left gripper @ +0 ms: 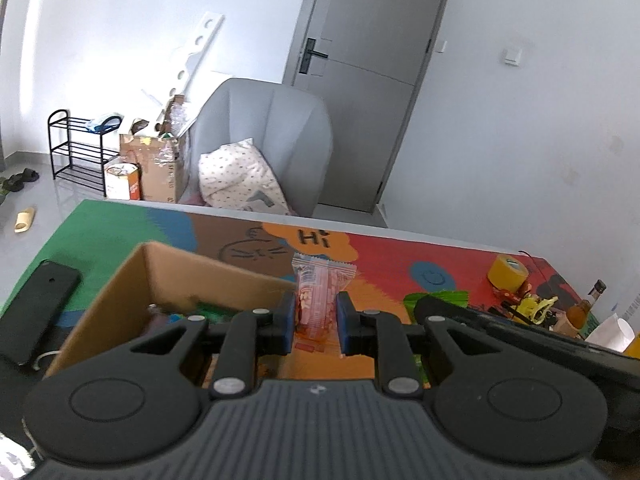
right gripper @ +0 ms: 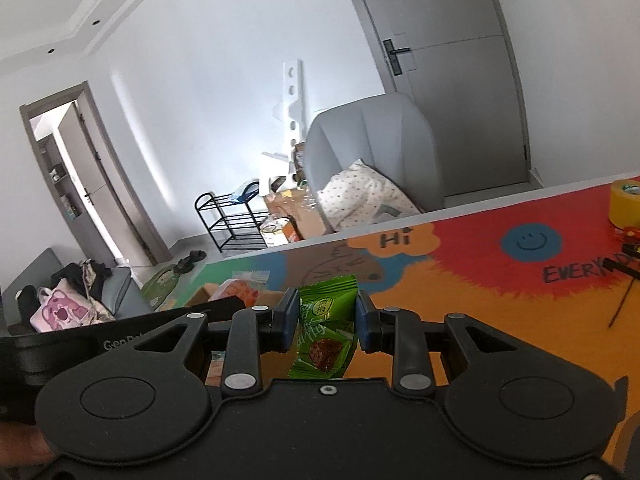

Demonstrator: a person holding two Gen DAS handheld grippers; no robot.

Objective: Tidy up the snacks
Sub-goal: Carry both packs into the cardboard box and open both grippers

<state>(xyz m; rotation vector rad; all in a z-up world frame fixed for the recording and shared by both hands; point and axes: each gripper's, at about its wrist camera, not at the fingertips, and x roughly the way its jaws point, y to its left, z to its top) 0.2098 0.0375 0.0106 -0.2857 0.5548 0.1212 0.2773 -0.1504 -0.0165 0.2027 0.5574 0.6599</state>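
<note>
My left gripper (left gripper: 316, 318) is shut on a red and clear snack packet (left gripper: 318, 296), held upright just right of an open cardboard box (left gripper: 168, 276) with several snacks inside. My right gripper (right gripper: 328, 320) is shut on a green snack packet (right gripper: 326, 332), held above the colourful table mat. In the right wrist view the cardboard box (right gripper: 204, 294) and the red packet (right gripper: 240, 290) show at the left, behind the left gripper's black body. The green packet (left gripper: 436, 300) shows partly in the left wrist view, behind the right gripper's body.
A black phone (left gripper: 36, 312) lies left of the box. A yellow tape roll (left gripper: 508, 274) (right gripper: 624, 204), a bottle (left gripper: 586, 306) and small clutter sit at the table's right end. A grey armchair (left gripper: 272, 136) with a pillow stands beyond the far table edge.
</note>
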